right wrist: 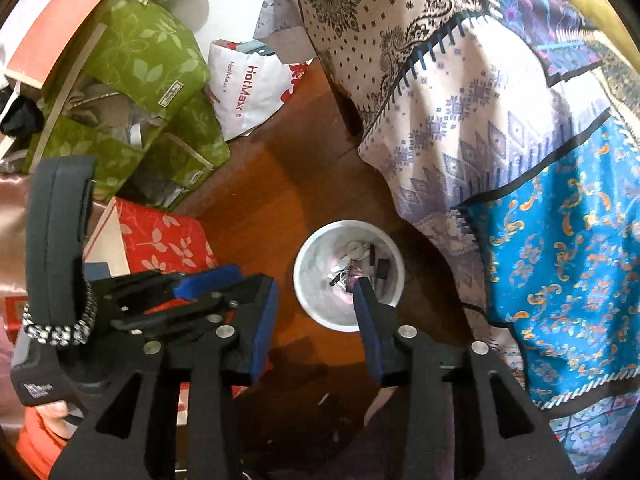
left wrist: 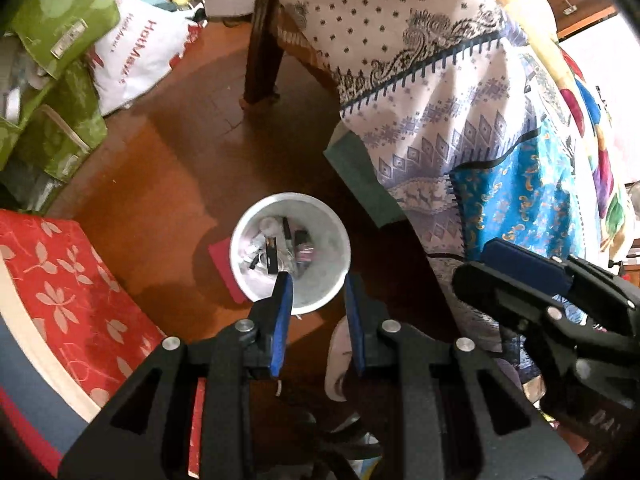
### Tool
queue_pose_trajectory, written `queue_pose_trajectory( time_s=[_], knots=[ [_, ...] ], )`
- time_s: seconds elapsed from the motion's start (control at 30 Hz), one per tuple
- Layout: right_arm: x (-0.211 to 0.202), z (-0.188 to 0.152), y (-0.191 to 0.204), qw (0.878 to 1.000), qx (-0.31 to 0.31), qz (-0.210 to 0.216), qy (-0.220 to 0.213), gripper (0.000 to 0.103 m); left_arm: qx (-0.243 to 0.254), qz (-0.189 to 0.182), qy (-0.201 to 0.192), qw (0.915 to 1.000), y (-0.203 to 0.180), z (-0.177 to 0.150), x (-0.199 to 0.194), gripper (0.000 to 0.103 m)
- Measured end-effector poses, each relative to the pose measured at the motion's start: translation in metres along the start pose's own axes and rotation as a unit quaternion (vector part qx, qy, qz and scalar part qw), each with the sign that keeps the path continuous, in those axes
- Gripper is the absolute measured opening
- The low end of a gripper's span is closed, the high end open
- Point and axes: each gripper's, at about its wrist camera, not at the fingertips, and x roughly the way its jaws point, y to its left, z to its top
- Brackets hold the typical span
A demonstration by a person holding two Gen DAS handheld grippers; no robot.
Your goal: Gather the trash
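Right wrist: bin [right wrist: 320, 312] (trash inside) below hand-held gripper [right wrist: 316, 320]

White bin [left wrist: 256, 292] — green leaf-print bags [left wrist: 60, 12], brown floor [left wrist: 160, 184].

1 white trash bin [left wrist: 320, 300], 2 grippers, 1 HotMax bag [left wrist: 136, 60], 1 red floral box [left wrist: 72, 292]

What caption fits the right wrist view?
Open tongs above a white bin of trash on a wooden floor.
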Motion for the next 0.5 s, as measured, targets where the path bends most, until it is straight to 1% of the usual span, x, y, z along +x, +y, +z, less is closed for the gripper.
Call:
queue_pose_trajectory(
  time_s=[0.1, 0.17, 0.23, 0.3, 0.4, 0.5],
  knots=[
    [-0.02, -0.007, 0.001, 1.0, -0.005, -0.005, -0.022, 0.036, 0.014, 0.016, -0.028, 0.9994, -0.004, -0.005, -0.025, 0.024],
    [-0.04, -0.014, 0.004, 0.999, -0.012, -0.018, -0.047, 0.036, 0.027, 0.024, -0.047, 0.9982, -0.009, -0.008, -0.041, 0.024],
    [-0.063, -0.022, 0.007, 0.996, -0.02, -0.031, -0.076, 0.036, 0.043, 0.031, -0.074, 0.9959, -0.016, -0.013, -0.064, 0.024],
    [-0.093, -0.035, 0.01, 0.993, -0.023, -0.041, -0.112, 0.036, 0.057, 0.028, -0.104, 0.9925, -0.025, -0.02, -0.091, 0.024],
    [-0.138, -0.057, 0.015, 0.984, -0.021, -0.054, -0.168, 0.036, 0.076, 0.018, -0.15, 0.9857, -0.041, -0.034, -0.132, 0.024],
    [-0.189, -0.086, 0.021, 0.969, -0.011, -0.071, -0.234, 0.036, 0.102, 0.008, -0.204, 0.9737, -0.061, -0.055, -0.179, 0.024]
  ],
)
